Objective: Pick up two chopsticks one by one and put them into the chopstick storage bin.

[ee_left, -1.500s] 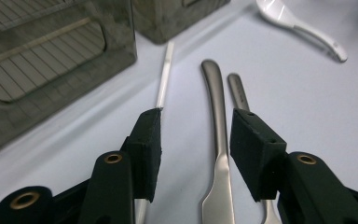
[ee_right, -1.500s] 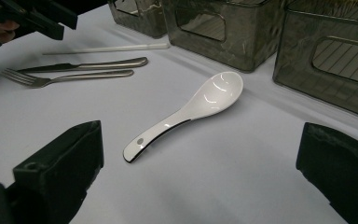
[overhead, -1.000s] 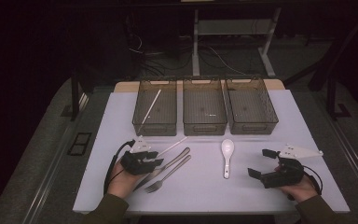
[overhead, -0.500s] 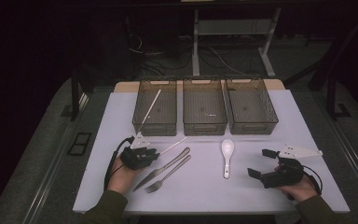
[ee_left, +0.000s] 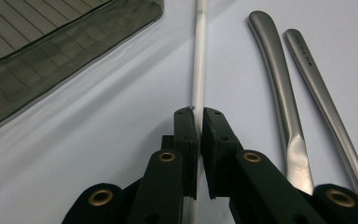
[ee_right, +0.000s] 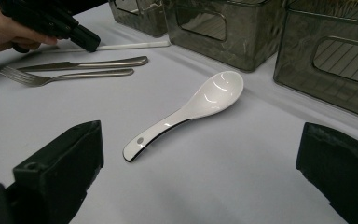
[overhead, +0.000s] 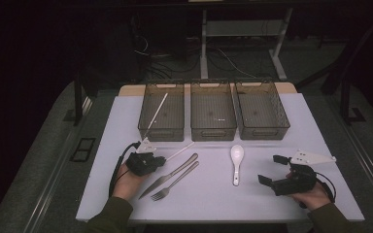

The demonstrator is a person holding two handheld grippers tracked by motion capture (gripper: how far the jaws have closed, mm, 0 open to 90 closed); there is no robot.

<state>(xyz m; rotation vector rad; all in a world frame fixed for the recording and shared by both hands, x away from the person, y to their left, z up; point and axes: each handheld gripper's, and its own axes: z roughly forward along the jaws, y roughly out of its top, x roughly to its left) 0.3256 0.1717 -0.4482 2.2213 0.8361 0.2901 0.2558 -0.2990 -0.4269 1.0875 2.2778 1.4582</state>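
Cutlery sorting at the bench (overhead: 213,204), with the left gripper (ee_left: 199,122) at work. Its fingers (ee_left: 186,140) have just been closing and now pinch a white chopstick (ee_left: 198,70) near its close end; the stick runs between the pads and straight on ahead of them, so its long axis lies in line with the gripper's own reach. In the high view the left gripper (overhead: 145,162) sits at the bench's left front, and the chopstick (overhead: 180,151) slants away from it toward the left bin (overhead: 161,130). A second white stick (overhead: 156,114) leans in that bin, which suggests the destination, though this is a judgement. Whether the held stick has left the bench surface is hard to tell.

A knife (overhead: 169,175) and a fork (overhead: 175,181) lie side by side just right of the chopstick, parallel to it and untouched. A white spoon (overhead: 236,163) lies mid-bench, handle toward the person. The right gripper (overhead: 274,174) rests at the right front, fingers (ee_right: 60,163) spread wide and empty, with the spoon (ee_right: 186,112) ahead of them. The middle bin (overhead: 212,130) and right bin (overhead: 263,130) stand beyond.
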